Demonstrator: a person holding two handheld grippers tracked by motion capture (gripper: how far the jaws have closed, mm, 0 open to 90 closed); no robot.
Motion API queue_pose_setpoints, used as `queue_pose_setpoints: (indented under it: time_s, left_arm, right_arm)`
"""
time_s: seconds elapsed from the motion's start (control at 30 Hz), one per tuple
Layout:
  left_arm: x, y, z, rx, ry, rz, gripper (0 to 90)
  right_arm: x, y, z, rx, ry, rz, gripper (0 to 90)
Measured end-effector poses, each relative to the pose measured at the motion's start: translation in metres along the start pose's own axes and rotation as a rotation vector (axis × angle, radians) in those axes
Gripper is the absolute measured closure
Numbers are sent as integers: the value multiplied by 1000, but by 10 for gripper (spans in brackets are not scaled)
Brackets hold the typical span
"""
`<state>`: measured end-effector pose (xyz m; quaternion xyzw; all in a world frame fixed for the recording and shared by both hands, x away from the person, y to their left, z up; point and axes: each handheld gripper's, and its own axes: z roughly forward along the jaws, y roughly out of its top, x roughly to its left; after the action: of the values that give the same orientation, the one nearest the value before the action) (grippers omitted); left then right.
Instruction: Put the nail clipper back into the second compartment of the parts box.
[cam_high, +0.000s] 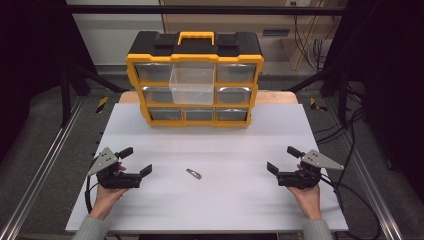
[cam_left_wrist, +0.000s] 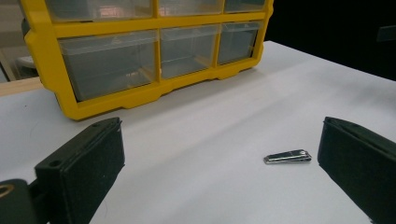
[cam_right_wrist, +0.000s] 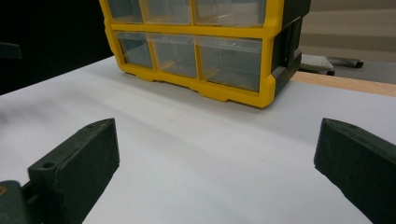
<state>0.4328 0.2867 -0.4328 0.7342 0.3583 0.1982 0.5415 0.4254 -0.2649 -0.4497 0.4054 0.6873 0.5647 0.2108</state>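
Both hands rest low on the white table (cam_high: 220, 205), one at each side, forearms coming in from the near edge. The left gripper (cam_high: 136, 161) lies nearly level in the person's left hand (cam_high: 107, 192), its jaws pointing inward toward the middle of the table and spread wide with nothing between them. The right gripper (cam_high: 285, 159) mirrors it in the right hand (cam_high: 307, 192) — jaws aimed inward, standing wide apart, gripping nothing.

Now the small metal nail clipper (cam_high: 193, 173): it lies flat on the table in front of the yellow organizer (cam_high: 195, 62), well clear of it, on the near side and roughly in line with the organizer's middle column. It sits between the two grippers, nearer the left one, touched by neither. In the left gripper view the clipper (cam_left_wrist: 287, 157) shows just beside the inner face of the right-hand jaw, ahead of the tips, not between the pads.

Back at the organizer — its clear centre drawer (cam_high: 192, 82) in the top row is pulled out toward the person, while the other drawers sit flush.
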Motion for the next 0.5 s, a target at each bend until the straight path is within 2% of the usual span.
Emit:
queue_pose_setpoints:
  time_s: [0.3, 0.5]
  left_arm:
    - [1, -2, 0, 3, -16, -5, 7]
    - [1, -2, 0, 2, -16, -4, 8]
  right_arm:
    - [3, 1, 2, 14, 7, -12, 8]
    - [8, 5, 6, 20, 29, -14, 5]
